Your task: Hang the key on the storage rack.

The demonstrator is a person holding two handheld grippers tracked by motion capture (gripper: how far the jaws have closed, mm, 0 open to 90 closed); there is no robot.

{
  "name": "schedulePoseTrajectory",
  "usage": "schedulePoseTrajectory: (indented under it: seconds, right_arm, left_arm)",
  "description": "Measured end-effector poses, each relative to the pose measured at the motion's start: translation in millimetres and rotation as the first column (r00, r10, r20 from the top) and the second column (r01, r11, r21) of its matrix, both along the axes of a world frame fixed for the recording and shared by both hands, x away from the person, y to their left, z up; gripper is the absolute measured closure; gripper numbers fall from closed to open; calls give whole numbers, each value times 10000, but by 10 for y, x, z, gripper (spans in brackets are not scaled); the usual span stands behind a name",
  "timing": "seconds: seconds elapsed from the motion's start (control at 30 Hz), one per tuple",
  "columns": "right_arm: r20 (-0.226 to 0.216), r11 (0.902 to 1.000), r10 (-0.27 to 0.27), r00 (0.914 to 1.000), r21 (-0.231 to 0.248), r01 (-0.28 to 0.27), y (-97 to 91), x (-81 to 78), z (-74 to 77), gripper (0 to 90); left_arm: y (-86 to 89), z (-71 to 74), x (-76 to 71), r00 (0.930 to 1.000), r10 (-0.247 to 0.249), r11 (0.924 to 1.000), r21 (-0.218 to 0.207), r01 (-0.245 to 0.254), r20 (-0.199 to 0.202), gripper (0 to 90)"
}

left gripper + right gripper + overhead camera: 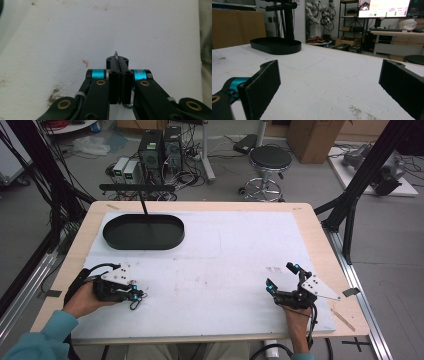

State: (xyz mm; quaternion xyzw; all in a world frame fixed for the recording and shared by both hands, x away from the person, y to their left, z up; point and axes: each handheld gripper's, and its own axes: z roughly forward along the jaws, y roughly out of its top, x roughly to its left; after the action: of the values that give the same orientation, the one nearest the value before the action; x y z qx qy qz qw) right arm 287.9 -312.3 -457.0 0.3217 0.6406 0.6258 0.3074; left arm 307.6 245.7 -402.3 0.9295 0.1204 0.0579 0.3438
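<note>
My left gripper (137, 294) lies low over the white mat near the table's front left, held by a hand in a teal sleeve. In the left gripper view its jaws (120, 63) stand pressed together on a thin silvery metal loop (115, 53), which pokes out above the tips and curves out below them. Near the front right, my right gripper (281, 276) rests with its jaws wide apart. The right gripper view has nothing between its two black pads (265, 82), just bare mat.
A black oval tray (145, 245) sits on the white mat (225, 250) at the back left, seen also in the right gripper view as the tray (275, 47), with a thin black stand (145, 205) rising at it. Stools, computers and cables lie beyond the table.
</note>
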Motion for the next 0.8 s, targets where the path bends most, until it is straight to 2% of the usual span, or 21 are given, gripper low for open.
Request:
schedulePoseTrajectory:
  seconds: [0.23,0.33,0.37,0.43,0.53,0.67,0.8]
  right_arm:
    - [-52,10000,-25,10000,32,25,-1,-3,0,30]
    - [-45,10000,-23,10000,32,23,0,-3,0,30]
    - [-42,10000,-23,10000,28,24,0,-3,0,30]
    - [-48,10000,-13,10000,39,14,-1,-2,-1,30]
    - [-46,10000,-6,10000,11,6,-5,-2,0,30]
    - [-46,10000,5,10000,25,-4,-4,-1,-1,30]
    - [-58,10000,-17,10000,47,17,-1,-3,0,30]
  left_arm:
    - [85,211,12,9974,576,9965,-632,-548,427,882]
    - [126,355,60,9932,949,9901,-1096,-872,671,882]
    - [145,414,86,9906,1123,9857,-1352,-1011,784,881]
    - [159,495,123,9866,1332,9826,-1426,-1191,941,882]
    - [185,619,187,9787,1712,9738,-1703,-1505,1138,882]
    - [199,767,268,9700,1985,9715,-1590,-1759,1400,882]
    - [212,915,348,9617,2268,9637,-1785,-1987,1540,882]
